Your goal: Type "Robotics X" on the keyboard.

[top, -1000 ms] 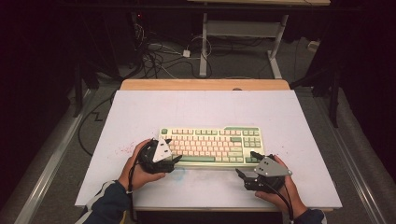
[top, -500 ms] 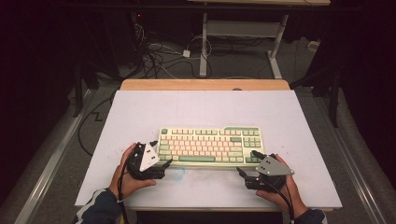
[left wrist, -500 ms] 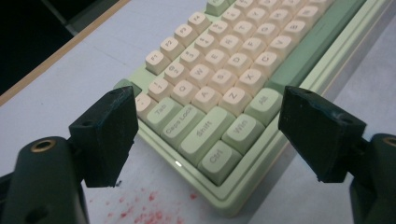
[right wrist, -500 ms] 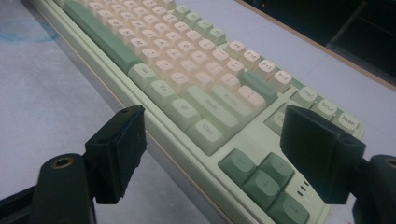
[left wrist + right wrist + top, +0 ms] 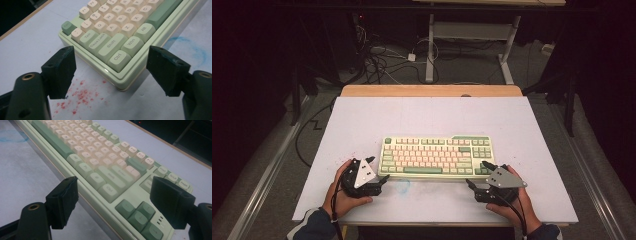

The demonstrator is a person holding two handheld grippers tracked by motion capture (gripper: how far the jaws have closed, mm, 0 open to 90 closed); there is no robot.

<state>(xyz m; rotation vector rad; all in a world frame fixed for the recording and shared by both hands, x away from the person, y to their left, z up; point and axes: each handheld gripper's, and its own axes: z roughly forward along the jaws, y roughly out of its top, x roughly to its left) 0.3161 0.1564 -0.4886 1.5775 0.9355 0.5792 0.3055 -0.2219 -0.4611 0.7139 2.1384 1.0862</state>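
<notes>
A cream and green keyboard (image 5: 436,156) lies across the middle of the white table top (image 5: 432,117). My left gripper (image 5: 379,169) sits at its near left corner. In the left gripper view the left gripper (image 5: 112,62) is open; its jaws have just been closing a little. The corner by the Ctrl key (image 5: 117,57) lies between them, untouched by the pads. My right gripper (image 5: 476,173) rests at the near right corner. In the right gripper view the right gripper (image 5: 115,187) is open, straddling the arrow keys (image 5: 137,216) end of the keyboard (image 5: 100,162).
Red specks (image 5: 80,97) dot the sheet just in front of the left jaws, and a blue smudge (image 5: 403,186) marks it near the front edge. A wooden strip (image 5: 432,91) borders the far side. Cables (image 5: 382,60) and a desk frame (image 5: 472,35) stand on the floor beyond.
My left gripper has drawn back to the left and slightly toward the person, off the keyboard's left end to its corner. The right gripper and the keyboard have not moved.
</notes>
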